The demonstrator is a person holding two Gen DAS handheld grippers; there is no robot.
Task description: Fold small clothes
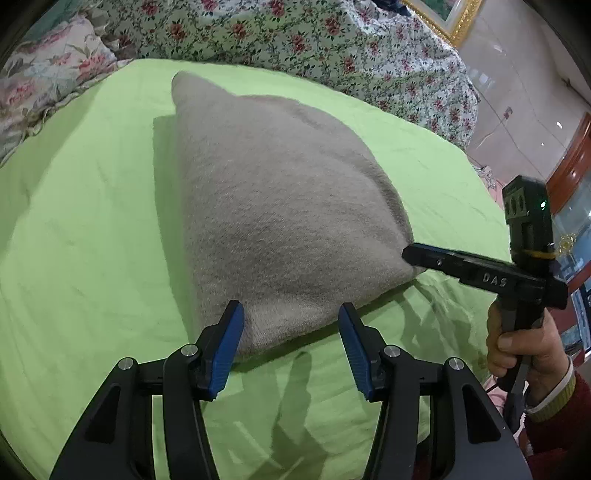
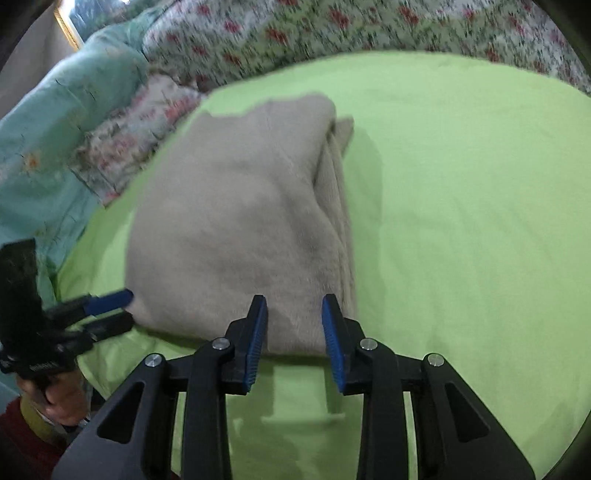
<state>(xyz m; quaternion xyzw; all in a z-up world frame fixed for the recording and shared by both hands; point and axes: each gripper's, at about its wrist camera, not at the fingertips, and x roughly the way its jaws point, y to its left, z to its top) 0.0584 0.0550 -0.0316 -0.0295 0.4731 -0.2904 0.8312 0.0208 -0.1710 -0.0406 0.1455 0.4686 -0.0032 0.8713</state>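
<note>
A folded grey-beige fleece garment [image 1: 280, 206] lies on the green sheet [image 1: 81, 221]. It also shows in the right wrist view [image 2: 240, 229], with stacked folded layers along its right side. My left gripper [image 1: 291, 314] is open, its blue pads either side of the garment's near edge without gripping it. My right gripper [image 2: 294, 308] is open at the garment's near right corner. In the left wrist view the right gripper [image 1: 410, 254] touches the garment's right edge. In the right wrist view the left gripper [image 2: 127, 308] sits at the garment's near left corner.
A floral quilt [image 1: 303, 40] is bunched along the far side of the bed, with a teal quilt [image 2: 48, 147] to the left. A gold picture frame [image 1: 450, 18] and a wooden cabinet [image 1: 569, 162] stand beyond the bed's right edge.
</note>
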